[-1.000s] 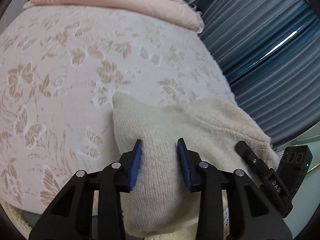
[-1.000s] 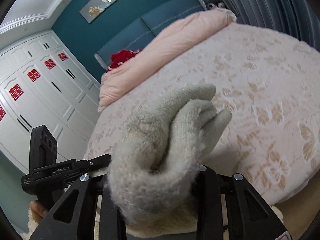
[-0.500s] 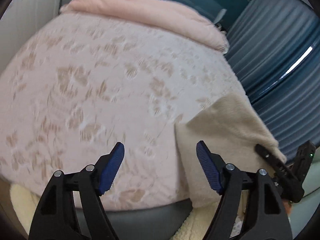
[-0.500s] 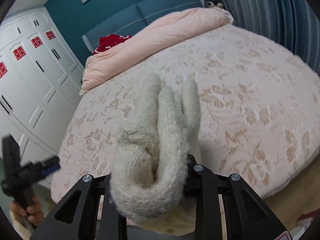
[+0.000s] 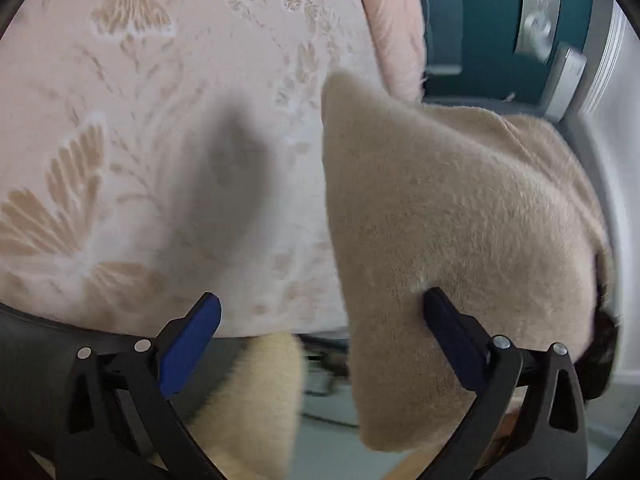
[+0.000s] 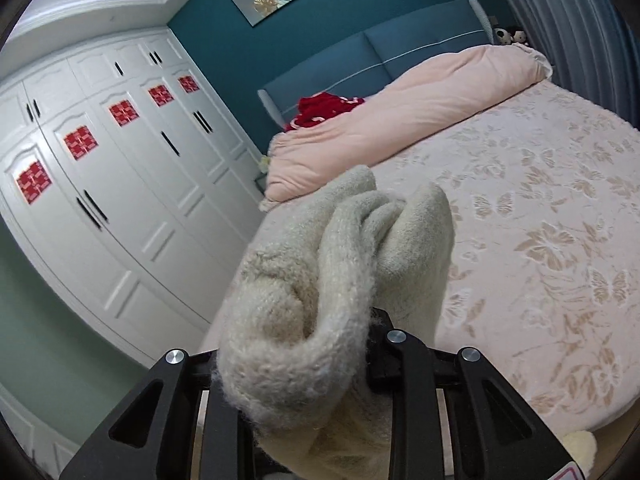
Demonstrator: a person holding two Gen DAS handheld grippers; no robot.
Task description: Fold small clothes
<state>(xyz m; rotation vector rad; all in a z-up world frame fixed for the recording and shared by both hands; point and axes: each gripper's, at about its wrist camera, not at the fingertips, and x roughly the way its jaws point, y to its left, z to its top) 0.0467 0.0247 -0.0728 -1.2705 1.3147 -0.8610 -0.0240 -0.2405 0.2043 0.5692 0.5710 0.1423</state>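
Knit garment (image 6: 320,300) (bunched) in right gripper (image 6: 304,360)

Two fisheye views, each looking forward along a gripper's two fingers. The left wrist view sits very close over the bed (image 5: 168,128), tilted down at its butterfly-patterned cover, with a beige garment (image 5: 460,220) filling the right half. The right wrist view looks from the bed's foot (image 6: 560,260) toward the headboard (image 6: 380,56), wardrobe (image 6: 120,180) left of the bed. Both views share the bed cover and the garment (image 6: 340,280).
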